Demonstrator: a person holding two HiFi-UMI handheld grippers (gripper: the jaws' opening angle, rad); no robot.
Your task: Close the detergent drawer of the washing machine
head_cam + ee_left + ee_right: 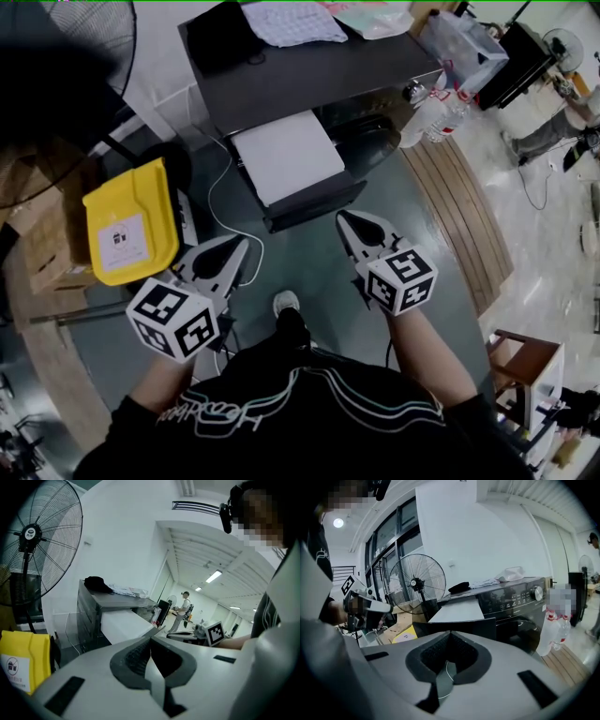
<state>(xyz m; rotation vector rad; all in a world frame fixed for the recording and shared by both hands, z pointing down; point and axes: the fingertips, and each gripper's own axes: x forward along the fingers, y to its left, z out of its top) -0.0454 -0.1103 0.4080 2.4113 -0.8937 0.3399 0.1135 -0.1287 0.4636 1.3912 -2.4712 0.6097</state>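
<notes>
The dark washing machine (309, 80) stands ahead of me. Its detergent drawer (287, 157) is pulled far out, white on top with a dark front panel (314, 204). My left gripper (240, 247) hangs below and left of the drawer front, shut and holding nothing. My right gripper (345, 218) is just right of the front panel's lower corner, also shut and holding nothing. In the left gripper view the drawer (123, 622) lies beyond the closed tips (153, 632). In the right gripper view the drawer front (459, 627) sits right behind the closed tips (450, 633).
A yellow bag (129, 221) lies on the floor at left, near a standing fan (33, 531). A white cable (217, 202) runs down beside the machine. Clothes (292, 21) lie on the machine's top. Bottles (439, 114) and a wooden platform (469, 220) are at right.
</notes>
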